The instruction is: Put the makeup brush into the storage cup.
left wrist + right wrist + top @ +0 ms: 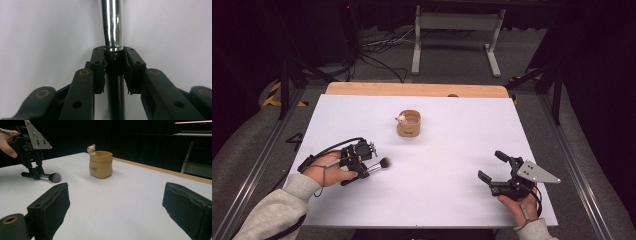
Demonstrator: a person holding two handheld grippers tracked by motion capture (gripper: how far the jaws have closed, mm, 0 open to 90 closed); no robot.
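We see the left gripper (360, 168) clamped on a chrome-handled makeup brush (377, 165) lying flat, bristles pointing right, left of and nearer us than the tan bear-eared pouch-shaped cup (409, 123); the right gripper (491, 165) gapes wide.

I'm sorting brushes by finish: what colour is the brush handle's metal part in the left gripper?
Shiny silver chrome above a black handle; the brush shows best in the left gripper view.

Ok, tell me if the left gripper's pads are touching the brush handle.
Touching. The left gripper view shows the left gripper with both pads pressed against the brush handle, no gap.
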